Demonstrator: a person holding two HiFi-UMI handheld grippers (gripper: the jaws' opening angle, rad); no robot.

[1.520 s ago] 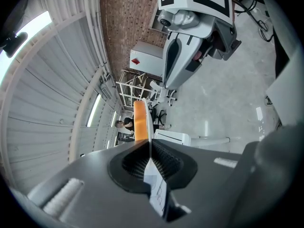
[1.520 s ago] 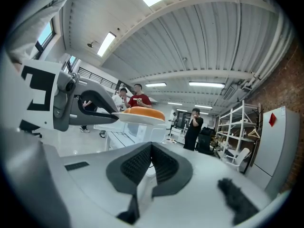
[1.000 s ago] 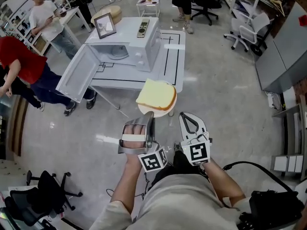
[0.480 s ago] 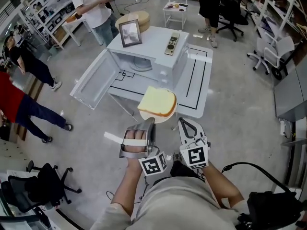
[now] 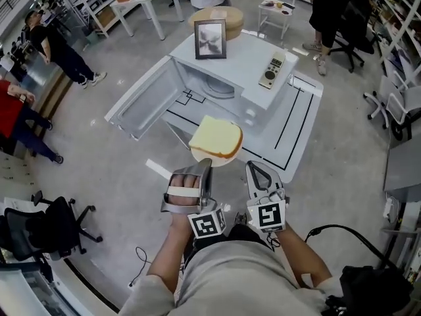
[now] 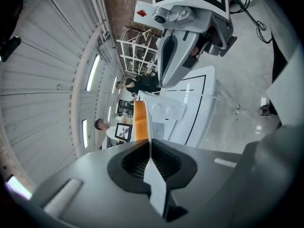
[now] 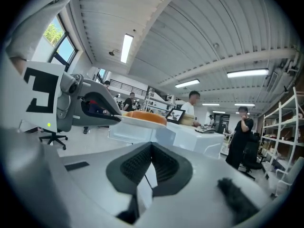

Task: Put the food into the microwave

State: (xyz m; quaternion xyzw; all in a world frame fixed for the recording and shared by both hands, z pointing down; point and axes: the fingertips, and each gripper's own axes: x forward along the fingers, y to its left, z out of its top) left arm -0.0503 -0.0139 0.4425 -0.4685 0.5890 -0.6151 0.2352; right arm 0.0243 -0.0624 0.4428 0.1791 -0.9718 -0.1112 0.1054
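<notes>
Jaws of the left gripper (image 5: 206, 166) pinch the near rim of a white plate (image 5: 212, 161), a narrow grip on that one edge alone, with the gripper rolled onto its side. Just beside it the right gripper (image 5: 254, 170) has its jaws closed together on nothing and stands clear of the plate. A slice of bread (image 5: 216, 139) lies loose on the plate and covers most of it, and both hang in the air short of the desk (image 5: 296, 120), over the floor. Beyond them the microwave (image 5: 247, 61) stands on the desk with its door (image 5: 146, 101) swung wide to the left and its round turntable (image 5: 217, 87) bare, so the food is not yet inside. A picture frame (image 5: 210, 39) and a remote (image 5: 272, 70) sit on the microwave's top. The weak point looks to be that single-edge hold: the plate's far side is unsupported, so a quick push or a dip of the wrist could tilt it and let the bread slide off. The plate might also twist in the jaws. Going in low or off to the left risks knocking the rim against the front edge of the opening or the open door, which could jar the plate loose.
</notes>
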